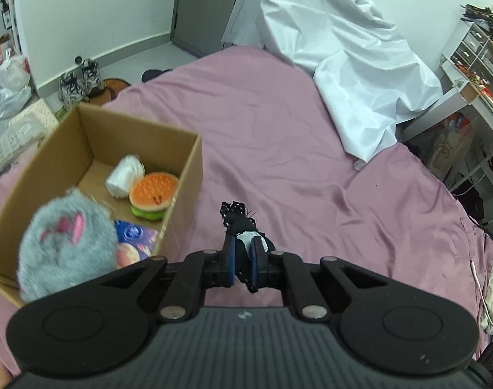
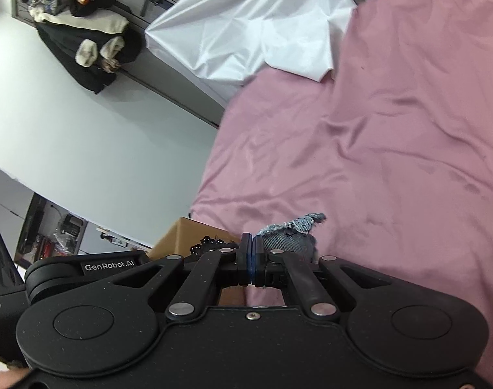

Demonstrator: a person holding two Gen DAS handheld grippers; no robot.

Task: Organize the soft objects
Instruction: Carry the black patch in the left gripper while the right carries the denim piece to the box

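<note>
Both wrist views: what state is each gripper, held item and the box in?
left gripper: shut on black fabric piece
right gripper: shut on denim fabric piece
cardboard box: open, partly filled
burger plush: lying in box
grey furry plush: over box, blurred

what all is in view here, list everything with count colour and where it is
cardboard box: 1, brown, open, on the bed at left
plush toy: 1, grey with pink marks, blurred, at the box's near end
burger toy: 1, orange and green, inside the box
white bundle: 1, inside the box beside the burger toy
printed item: 1, blue and peach, on the box floor
bed sheet: 1, pink, wrinkled
white cloth: 1, crumpled, far end of bed
sneakers: 2, grey-white, on the floor
black fabric: 1, dotted, between the left fingers
denim piece: 1, blue, frayed, at the right fingers
left gripper: black, shut on fabric
right gripper: black, shut
</note>
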